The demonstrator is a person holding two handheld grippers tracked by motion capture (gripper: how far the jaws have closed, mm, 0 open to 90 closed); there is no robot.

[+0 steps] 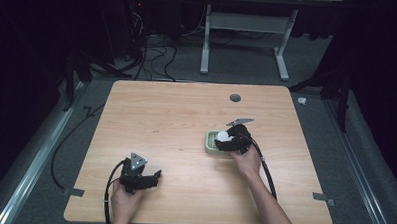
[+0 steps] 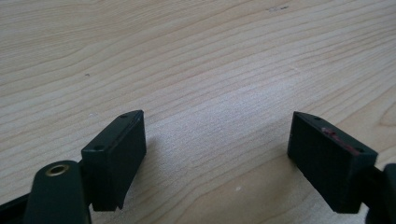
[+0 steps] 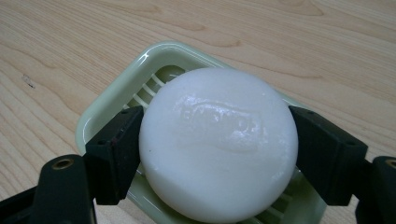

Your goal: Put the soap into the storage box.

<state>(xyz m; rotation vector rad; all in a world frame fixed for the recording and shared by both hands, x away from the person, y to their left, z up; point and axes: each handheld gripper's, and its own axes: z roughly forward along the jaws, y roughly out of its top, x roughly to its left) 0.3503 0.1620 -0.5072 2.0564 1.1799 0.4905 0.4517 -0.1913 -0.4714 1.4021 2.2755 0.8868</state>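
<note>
Soap [image 3: 218, 144] sits clamped in the right claw [image 3: 218, 154], over the dish [image 3: 109, 100].

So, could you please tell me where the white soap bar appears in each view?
High view: soap right of centre, over the green dish, in the right hand-held gripper.
Left gripper view: not in it.
Right gripper view: soap centre, between the jaws.
Shared landmark: the dish.

A glossy, smooth white soap bar [image 3: 218, 144] sits over a shiny green plastic dish [image 3: 116, 98] on matt wood-grain table [image 3: 70, 42].
</note>
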